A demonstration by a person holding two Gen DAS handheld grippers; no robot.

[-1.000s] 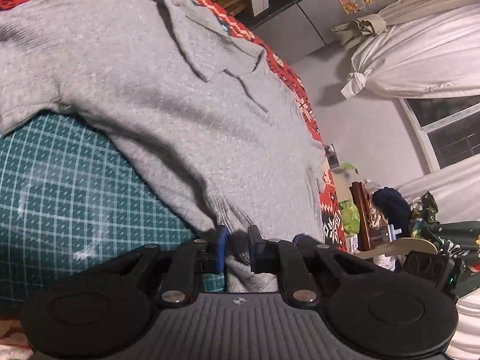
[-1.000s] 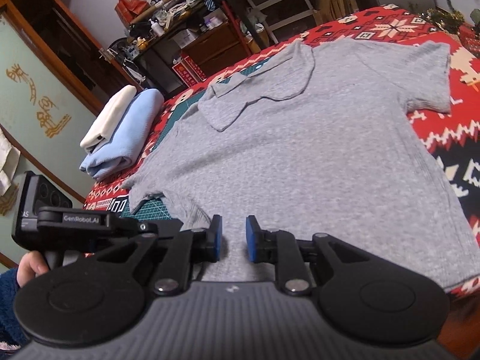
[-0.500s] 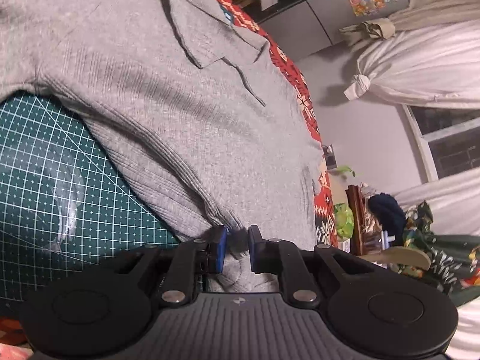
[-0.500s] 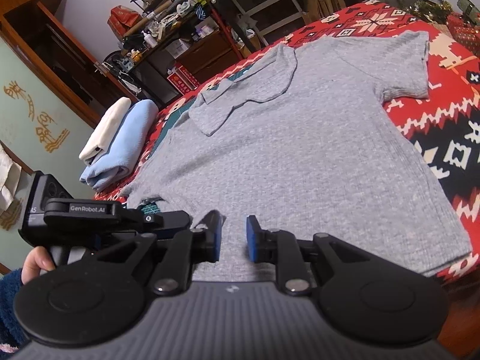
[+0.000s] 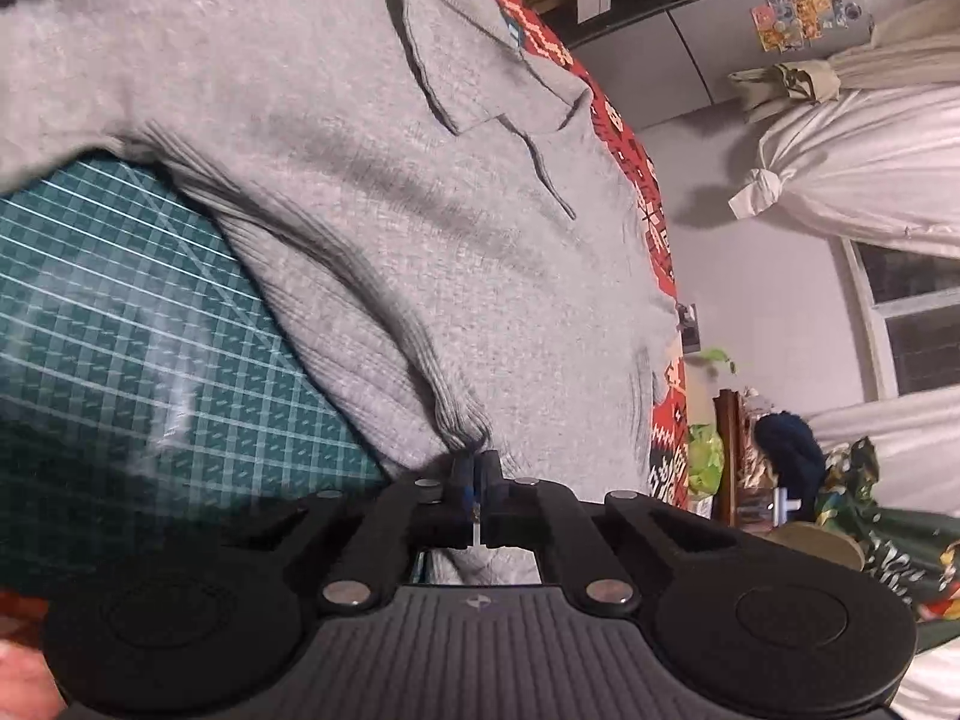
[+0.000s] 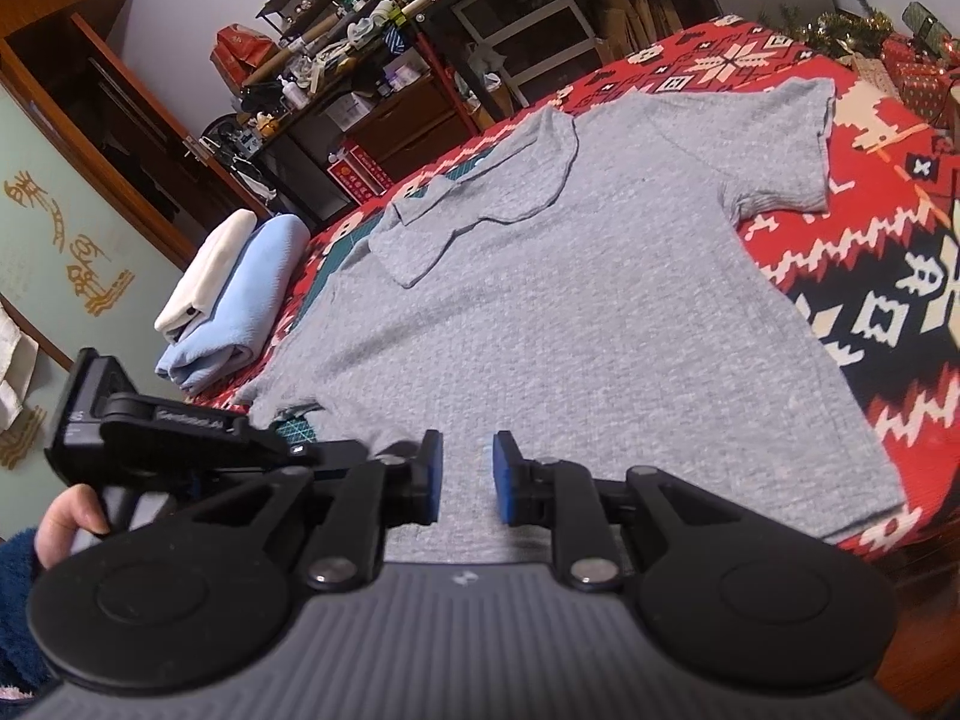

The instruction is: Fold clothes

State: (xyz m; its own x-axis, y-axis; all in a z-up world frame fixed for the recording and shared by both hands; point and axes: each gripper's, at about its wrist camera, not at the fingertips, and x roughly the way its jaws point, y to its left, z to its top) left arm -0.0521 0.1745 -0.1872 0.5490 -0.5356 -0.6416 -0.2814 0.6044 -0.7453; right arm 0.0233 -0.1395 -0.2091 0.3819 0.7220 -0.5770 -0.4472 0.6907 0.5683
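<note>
A grey collared short-sleeved shirt (image 5: 390,210) lies spread flat, face up, on a table. My left gripper (image 5: 474,474) is shut on the ribbed side edge near the hem corner, and the cloth puckers into its blue pads. In the right wrist view the same shirt (image 6: 570,300) fills the middle. My right gripper (image 6: 468,474) stands open just above the bottom hem, pads apart with nothing pinched. The left tool's black body (image 6: 150,426) sits to its left, held by a hand (image 6: 66,516).
A green cutting mat (image 5: 120,330) shows beside the shirt's left edge. A red patterned cloth (image 6: 870,300) covers the table. Folded light-blue and white garments (image 6: 240,294) are stacked at the far left. Cluttered shelves (image 6: 390,60) stand behind the table.
The left jaws have closed on the shirt's edge, which had lain loose between them. The left gripper rolled slightly. The right gripper has stayed open over the hem.
</note>
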